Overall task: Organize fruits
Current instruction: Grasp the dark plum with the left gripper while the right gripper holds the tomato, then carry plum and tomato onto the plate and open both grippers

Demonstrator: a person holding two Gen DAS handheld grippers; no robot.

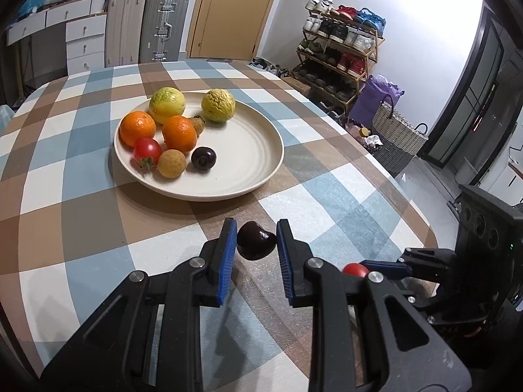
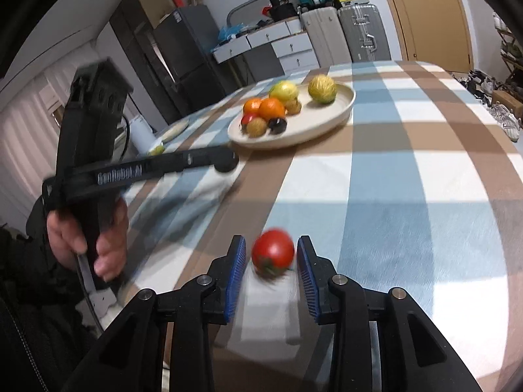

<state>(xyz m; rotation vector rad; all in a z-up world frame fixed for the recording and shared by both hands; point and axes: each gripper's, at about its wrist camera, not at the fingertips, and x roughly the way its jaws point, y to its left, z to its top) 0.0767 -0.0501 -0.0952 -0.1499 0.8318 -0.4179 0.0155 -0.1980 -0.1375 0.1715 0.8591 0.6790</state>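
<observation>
Left gripper (image 1: 256, 240) is clamped on a dark cherry (image 1: 255, 240); right gripper (image 2: 272, 254) brackets a tomato (image 2: 273, 252), pads barely apart from it, grip uncertain. Plate (image 1: 255, 156) of fruit sits ahead; carry both low and release over its bare side.
</observation>
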